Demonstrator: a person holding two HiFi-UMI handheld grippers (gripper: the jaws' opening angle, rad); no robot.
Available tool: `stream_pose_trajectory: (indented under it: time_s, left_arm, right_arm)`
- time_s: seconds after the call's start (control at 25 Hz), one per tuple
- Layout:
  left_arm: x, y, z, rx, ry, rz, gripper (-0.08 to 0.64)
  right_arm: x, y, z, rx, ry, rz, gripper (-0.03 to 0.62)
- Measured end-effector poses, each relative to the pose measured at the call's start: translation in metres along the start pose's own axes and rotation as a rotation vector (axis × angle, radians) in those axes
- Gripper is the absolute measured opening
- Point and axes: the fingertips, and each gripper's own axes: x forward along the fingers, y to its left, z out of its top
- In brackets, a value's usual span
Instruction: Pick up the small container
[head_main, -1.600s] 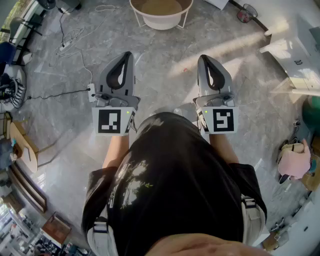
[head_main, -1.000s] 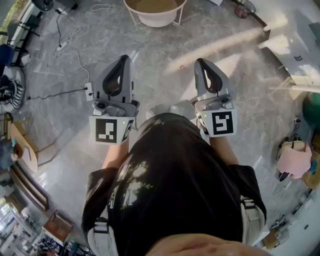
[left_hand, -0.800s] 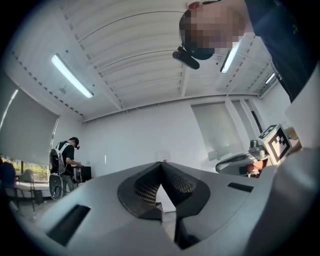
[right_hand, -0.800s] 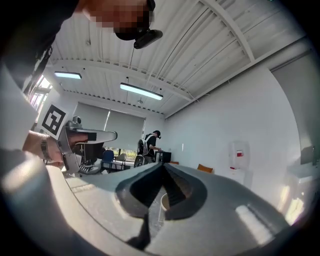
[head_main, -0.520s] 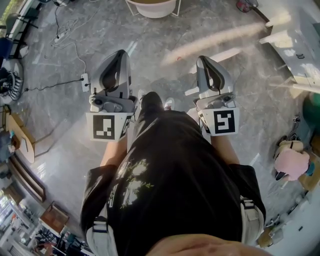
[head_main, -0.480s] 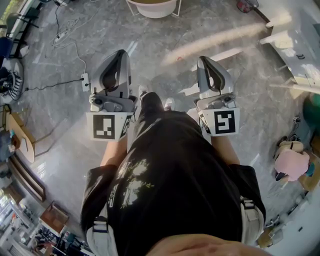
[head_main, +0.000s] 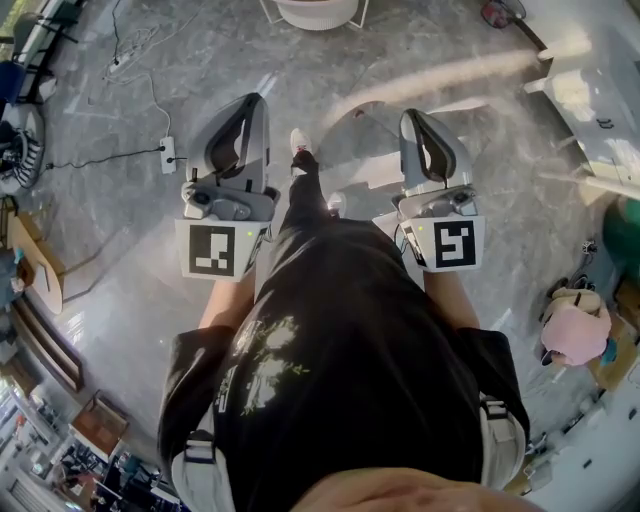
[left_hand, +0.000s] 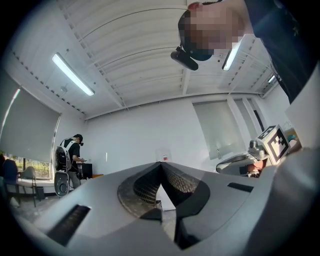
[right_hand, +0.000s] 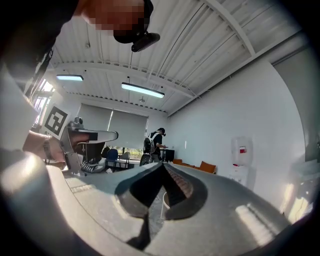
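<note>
No small container can be picked out in any view. In the head view my left gripper (head_main: 252, 100) and my right gripper (head_main: 412, 116) are held side by side in front of the person's body, pointing forward over the grey marble floor (head_main: 330, 60). In the left gripper view the left gripper (left_hand: 161, 164) has its jaws meeting at the tip, shut with nothing between them. The right gripper (right_hand: 162, 164) looks the same in its own view, shut and holding nothing. Both views look level across a white room.
A white round stand (head_main: 315, 10) sits at the top edge. A power strip (head_main: 167, 155) with its cable lies on the left floor. White furniture (head_main: 590, 90) and a pink bag (head_main: 572, 330) are at the right. The person's shoe (head_main: 299, 140) steps forward. Another person (left_hand: 67, 155) stands far off.
The person has walked forward: the white stand slid up to the frame's top edge and a leg swung out between the grippers. Both grippers stayed shut, side by side.
</note>
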Motion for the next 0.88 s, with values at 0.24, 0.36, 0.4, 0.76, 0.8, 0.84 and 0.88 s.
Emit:
stream_pose_trajectory:
  time_s: [0.24,0.36,0.4,0.76,0.8,0.84,0.88]
  left_arm:
    - [0.004,0.016,-0.005,0.009,0.004,0.012,0.003]
    - [0.010,0.023,-0.001,0.017,-0.020,0.027,0.003]
    - [0.014,0.023,0.000,0.022,-0.020,0.027,0.003]
    - [0.042,0.041,-0.018,0.022,0.058,0.047,0.002]
    - [0.047,0.046,-0.019,0.018,0.057,0.047,0.002]
    - [0.052,0.051,-0.018,0.019,0.054,0.046,0.003]
    - [0.056,0.057,-0.018,0.022,0.053,0.044,0.003]
  right_arm:
    - [0.015,0.004,-0.003,-0.050,0.011,-0.003,-0.005]
    - [0.021,0.001,0.000,-0.053,0.011,0.008,-0.005]
    - [0.024,-0.001,0.000,-0.053,0.011,0.008,-0.005]
    - [0.061,-0.003,-0.007,-0.040,0.015,0.034,-0.005]
    - [0.067,-0.005,-0.008,-0.037,0.020,0.035,-0.005]
    - [0.075,-0.006,-0.008,-0.034,0.023,0.038,-0.005]
    - [0.084,-0.008,-0.007,-0.032,0.024,0.041,-0.005]
